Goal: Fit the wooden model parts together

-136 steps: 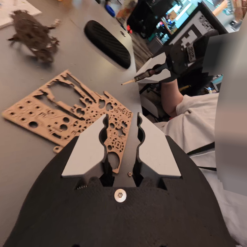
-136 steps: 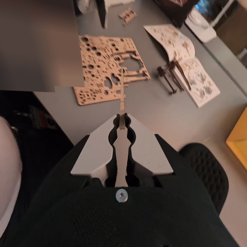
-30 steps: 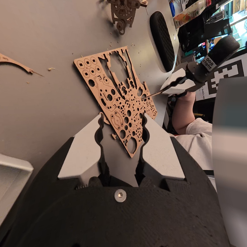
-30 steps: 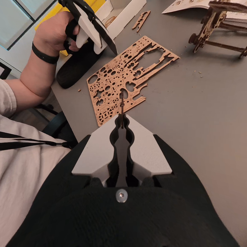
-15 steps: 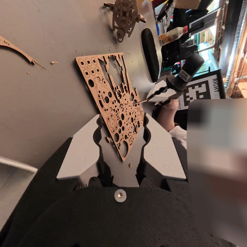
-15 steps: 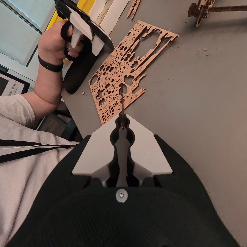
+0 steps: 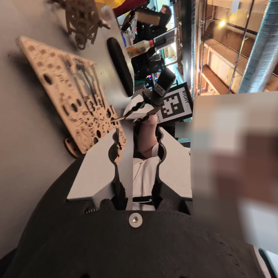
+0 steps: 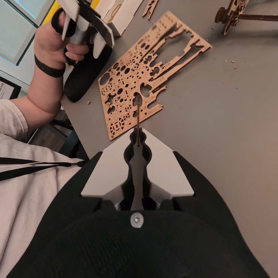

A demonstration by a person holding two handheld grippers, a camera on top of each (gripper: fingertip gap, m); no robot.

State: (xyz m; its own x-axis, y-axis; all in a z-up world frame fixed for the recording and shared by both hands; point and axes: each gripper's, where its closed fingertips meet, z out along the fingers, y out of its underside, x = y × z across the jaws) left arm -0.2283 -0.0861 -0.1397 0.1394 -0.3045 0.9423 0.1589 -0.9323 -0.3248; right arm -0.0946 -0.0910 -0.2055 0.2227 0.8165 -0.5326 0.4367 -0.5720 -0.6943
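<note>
A laser-cut wooden parts sheet (image 8: 142, 78) lies flat on the grey table (image 8: 210, 120); it also shows blurred in the left wrist view (image 7: 72, 96). My right gripper (image 8: 138, 130) is shut on a thin dark wooden strip (image 8: 138, 114), held edge-on with its tip over the sheet's near part. In the left wrist view the right gripper (image 7: 127, 116) and strip (image 7: 117, 119) show over the sheet's edge. My left gripper (image 7: 137, 132) is open and empty, raised and tilted near the table edge. A partly built wooden model (image 8: 231, 16) stands beyond the sheet.
A black padded rest (image 8: 84, 78) lies at the table edge left of the sheet. A white box (image 8: 118, 18) and a loose wooden piece (image 8: 149, 9) lie behind it. A tiny wooden ring (image 8: 89, 102) and wood crumbs dot the table. The person's torso is close by. Some 15 centimetres of space lies between my two pairs of fingers. Left tips and right tips are each some 15 centimetres from the partly built wooden model (image 8: 231, 16).
My left gripper has swung up and toward the table edge, off the sheet, staying open. My right gripper keeps the strip and has come a little closer to the sheet.
</note>
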